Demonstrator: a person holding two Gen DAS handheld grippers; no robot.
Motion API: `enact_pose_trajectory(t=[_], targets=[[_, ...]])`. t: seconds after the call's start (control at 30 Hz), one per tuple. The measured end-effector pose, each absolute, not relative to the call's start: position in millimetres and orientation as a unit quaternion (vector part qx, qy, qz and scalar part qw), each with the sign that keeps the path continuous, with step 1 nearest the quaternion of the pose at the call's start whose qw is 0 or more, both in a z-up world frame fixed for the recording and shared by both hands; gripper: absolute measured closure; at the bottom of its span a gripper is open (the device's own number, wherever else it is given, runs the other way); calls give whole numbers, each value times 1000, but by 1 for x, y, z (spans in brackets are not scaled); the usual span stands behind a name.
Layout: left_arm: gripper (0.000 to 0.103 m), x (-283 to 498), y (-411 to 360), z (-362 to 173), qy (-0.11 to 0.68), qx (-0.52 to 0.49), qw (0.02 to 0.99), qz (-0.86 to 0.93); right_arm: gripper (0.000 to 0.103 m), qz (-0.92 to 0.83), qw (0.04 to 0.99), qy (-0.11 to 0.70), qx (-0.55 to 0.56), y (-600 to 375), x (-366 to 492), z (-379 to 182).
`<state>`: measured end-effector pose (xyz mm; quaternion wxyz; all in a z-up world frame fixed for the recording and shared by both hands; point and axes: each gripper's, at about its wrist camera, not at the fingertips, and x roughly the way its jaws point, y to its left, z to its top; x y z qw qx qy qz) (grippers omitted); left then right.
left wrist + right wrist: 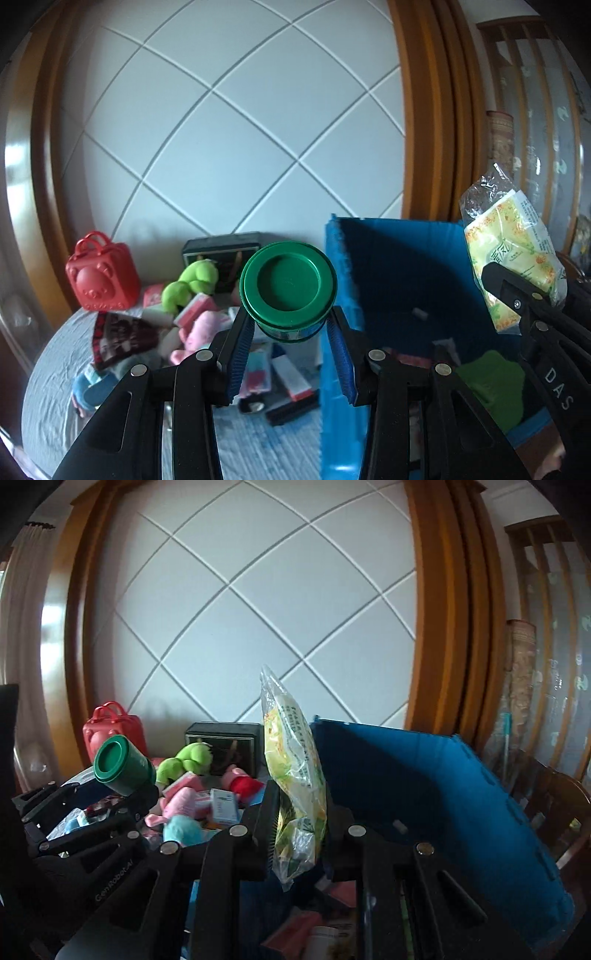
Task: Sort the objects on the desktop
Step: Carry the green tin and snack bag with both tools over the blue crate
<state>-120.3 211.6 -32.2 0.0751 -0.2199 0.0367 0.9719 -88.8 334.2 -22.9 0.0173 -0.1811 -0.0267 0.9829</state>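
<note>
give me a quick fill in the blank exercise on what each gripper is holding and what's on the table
The left gripper is shut on a round ____ jar.
The right gripper pinches a yellow tissue pack wrapped in clear ____.
Right of the toy pile stands an open box coloured ____.
The bear-faced case at the back left is ____.

Missing words: green; plastic; blue; red

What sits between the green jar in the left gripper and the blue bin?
Nothing visible. The green jar, clamped in the left gripper, hangs just beside the blue bin; only the bin's near wall lies between.
</note>
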Motion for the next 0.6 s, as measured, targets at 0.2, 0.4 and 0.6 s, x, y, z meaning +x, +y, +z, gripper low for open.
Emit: enact_pose_trajectory(t=[0.2, 0.4, 0.6], targets=[[63, -132, 290, -47, 61, -246, 106, 961, 84, 977, 74, -9, -200, 423, -87, -33], [63, -140, 338, -57, 78, -267, 119, 953, 84, 970, 100, 4, -220, 473, -93, -51], [63, -150, 358, -61, 75, -300, 135, 942, 84, 966, 107, 15, -234, 502, -101, -64]])
